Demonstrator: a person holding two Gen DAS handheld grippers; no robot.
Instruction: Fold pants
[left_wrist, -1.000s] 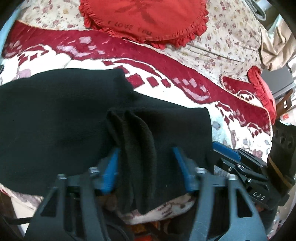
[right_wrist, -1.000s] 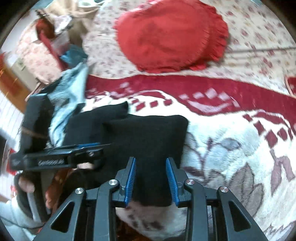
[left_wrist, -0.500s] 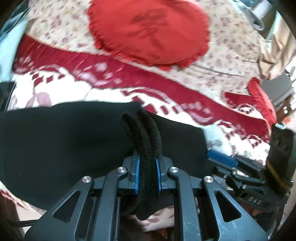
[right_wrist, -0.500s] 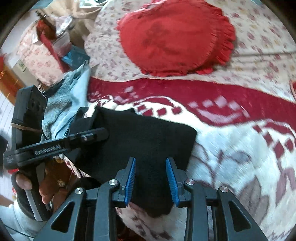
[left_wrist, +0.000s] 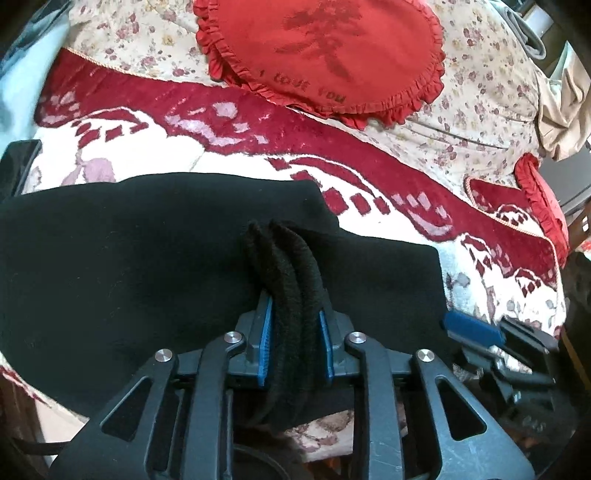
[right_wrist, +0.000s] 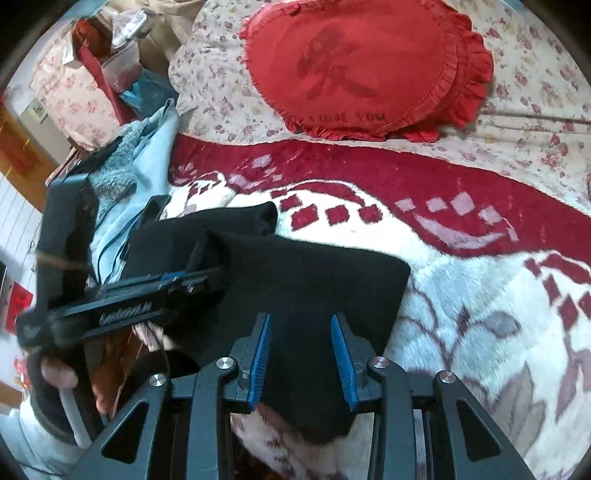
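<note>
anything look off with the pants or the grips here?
Left gripper pinches a bunched ridge of the black pants, several layers squeezed between its pads rather than one flat edge; its jaws have just eased wider. Right gripper straddles the pants' edge without pressing it. Nothing looks torn or spilled.

Black gripper (left_wrist: 295, 343), blue pads (right_wrist: 258, 362), silver screws
</note>
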